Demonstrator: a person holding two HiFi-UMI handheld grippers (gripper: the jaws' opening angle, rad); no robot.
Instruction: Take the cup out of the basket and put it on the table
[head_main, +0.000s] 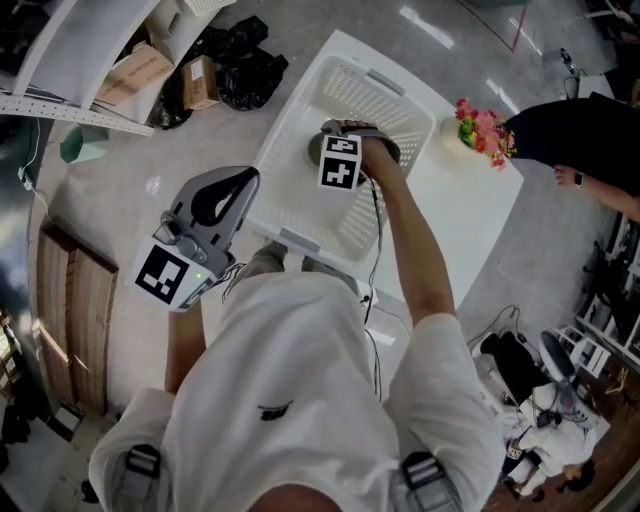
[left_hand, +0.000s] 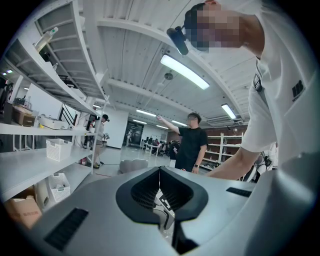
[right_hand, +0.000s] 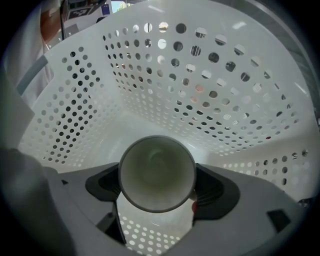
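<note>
A pale cup (right_hand: 157, 167) lies on its side between the jaws of my right gripper (head_main: 347, 140), its mouth facing the camera in the right gripper view. The dark pads (right_hand: 216, 190) press on both sides of it. This gripper reaches down into the white perforated basket (head_main: 380, 95), whose holed walls (right_hand: 200, 75) surround the cup. In the head view the gripper hides the cup. The basket stands on a white table (head_main: 470, 205). My left gripper (head_main: 238, 182) is held off to the left, over the floor, with its jaws (left_hand: 160, 172) together and nothing in them.
A pot of pink flowers (head_main: 482, 130) stands on the table right of the basket. Another person in black (head_main: 585, 135) is at the far right and shows again as a standing figure (left_hand: 192, 142). Cardboard boxes and black bags (head_main: 215, 75) lie on the floor by a shelf (head_main: 70, 110).
</note>
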